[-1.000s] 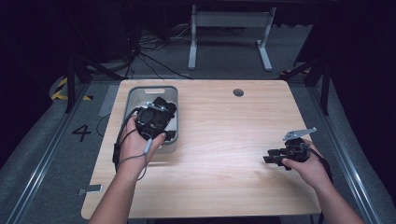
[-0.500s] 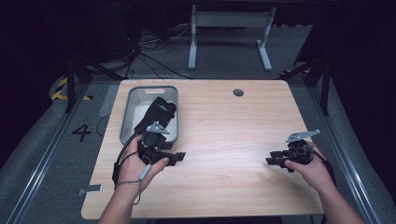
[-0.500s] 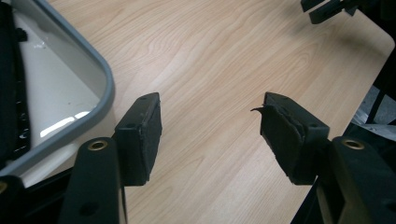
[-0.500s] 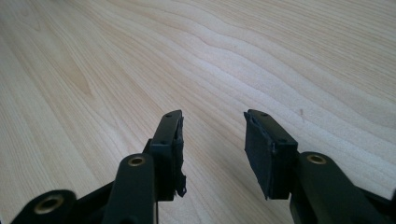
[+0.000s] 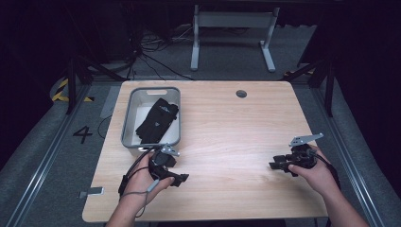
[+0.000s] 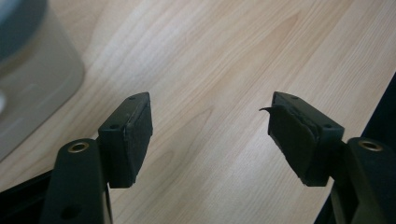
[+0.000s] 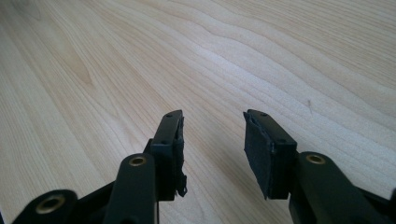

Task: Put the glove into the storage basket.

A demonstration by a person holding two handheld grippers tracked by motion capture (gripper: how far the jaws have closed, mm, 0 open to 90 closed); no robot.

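Wooden table (image 5: 227, 142): pale, light-grained top that bears the bin and both grippers.
Bin (image 5: 128, 120): grey plastic tub with rounded corners, at the table's far left part; in the left gripper view its wall (image 6: 32, 88) is a blur at the left edge.
Glove (image 5: 157, 120): black fabric, lying crumpled inside the bin, against the wall nearer the table's middle; free of both grippers.
Left gripper (image 5: 182, 178): held in the person's left hand (image 5: 144, 182), low over the table just in front of the bin's near wall, its tips turned toward the table's middle.
Left jaws: spread wide, and they have just been opening further; between the pads (image 6: 133, 140) lies bare wood, so they are released and grasp nothing.
Left cable (image 5: 130, 182): loops down beside the wrist, on the bin's side of the table.
Right gripper (image 5: 274, 165): in the person's right hand (image 5: 314, 172), well apart from the bin, near the table's right edge, tips aimed back toward the bin's side.
Right jaws: parted with a clear gap, bare wood between the pads (image 7: 261, 154); released, grasping nothing.
Grey plate (image 5: 306, 138): three-cornered, on top of the right gripper.
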